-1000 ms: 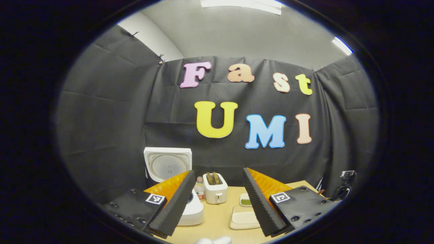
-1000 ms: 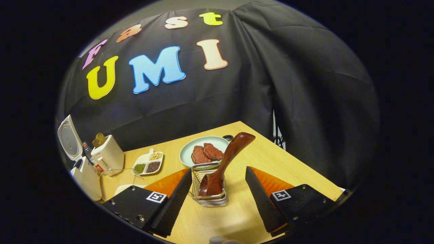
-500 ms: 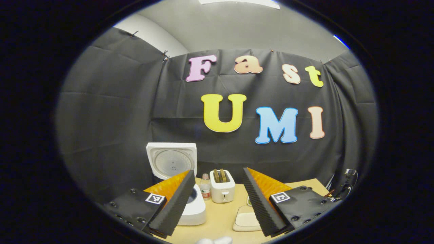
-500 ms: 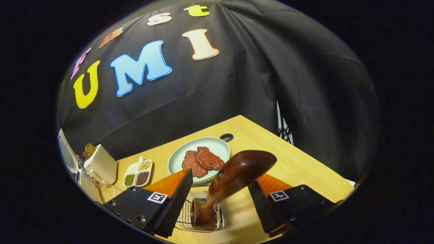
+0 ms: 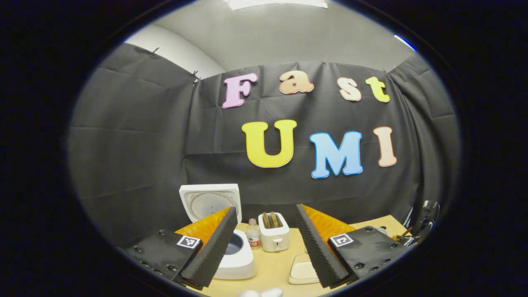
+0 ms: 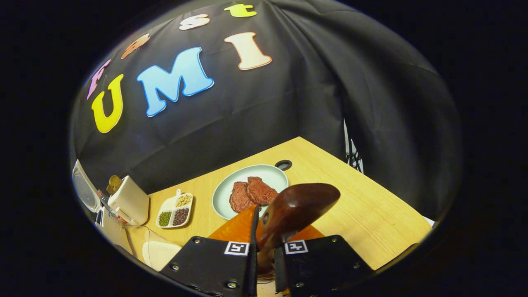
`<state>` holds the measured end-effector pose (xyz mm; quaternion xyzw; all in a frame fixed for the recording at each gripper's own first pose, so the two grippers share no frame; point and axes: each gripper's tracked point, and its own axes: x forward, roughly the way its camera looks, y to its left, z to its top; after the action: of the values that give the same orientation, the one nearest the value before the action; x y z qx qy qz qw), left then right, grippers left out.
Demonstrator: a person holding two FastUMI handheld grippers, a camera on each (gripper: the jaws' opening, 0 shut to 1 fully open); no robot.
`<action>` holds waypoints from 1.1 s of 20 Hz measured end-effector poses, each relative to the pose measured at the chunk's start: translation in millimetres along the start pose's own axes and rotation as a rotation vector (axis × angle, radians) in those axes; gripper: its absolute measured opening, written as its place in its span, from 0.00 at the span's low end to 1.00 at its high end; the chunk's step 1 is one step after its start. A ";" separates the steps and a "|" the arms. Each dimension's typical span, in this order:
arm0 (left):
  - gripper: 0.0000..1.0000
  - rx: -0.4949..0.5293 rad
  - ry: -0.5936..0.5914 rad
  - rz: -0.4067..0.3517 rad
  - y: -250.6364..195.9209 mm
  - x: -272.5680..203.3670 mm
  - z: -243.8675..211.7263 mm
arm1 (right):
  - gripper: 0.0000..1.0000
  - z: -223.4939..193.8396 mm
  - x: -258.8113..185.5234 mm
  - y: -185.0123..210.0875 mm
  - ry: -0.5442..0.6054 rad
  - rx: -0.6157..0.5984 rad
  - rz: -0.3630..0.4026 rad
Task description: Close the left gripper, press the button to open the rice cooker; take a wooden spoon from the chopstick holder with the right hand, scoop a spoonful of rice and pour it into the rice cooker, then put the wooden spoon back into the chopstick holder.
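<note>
In the left gripper view, I held the left gripper (image 5: 264,243) with its fingers spread apart, clamping nothing; the white rice cooker (image 5: 231,251) stood at 7 o'clock, lid raised. In the right gripper view, the right gripper (image 6: 265,255) was clamped on the dark brown wooden spoon (image 6: 295,210), its bowl end at 12 o'clock from the fingers.
</note>
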<state>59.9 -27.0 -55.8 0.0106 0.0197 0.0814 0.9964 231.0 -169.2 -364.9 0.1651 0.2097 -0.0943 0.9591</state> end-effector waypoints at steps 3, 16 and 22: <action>1.00 0.013 0.003 0.004 5.3 -0.7 -6.2 | 0.17 3.0 -0.8 1.4 0.002 -0.016 0.000; 1.00 0.004 0.007 0.043 81.2 -14.0 -33.5 | 0.09 134.6 -106.6 136.4 -0.211 -0.292 0.096; 0.96 0.010 0.027 0.045 105.3 -23.1 -59.0 | 0.13 91.8 -131.4 254.3 -0.204 -0.410 0.239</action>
<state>17.7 74.2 -111.4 0.0148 0.0335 0.1040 0.9939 211.2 48.7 -158.8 -0.0196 0.1058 0.0482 0.9930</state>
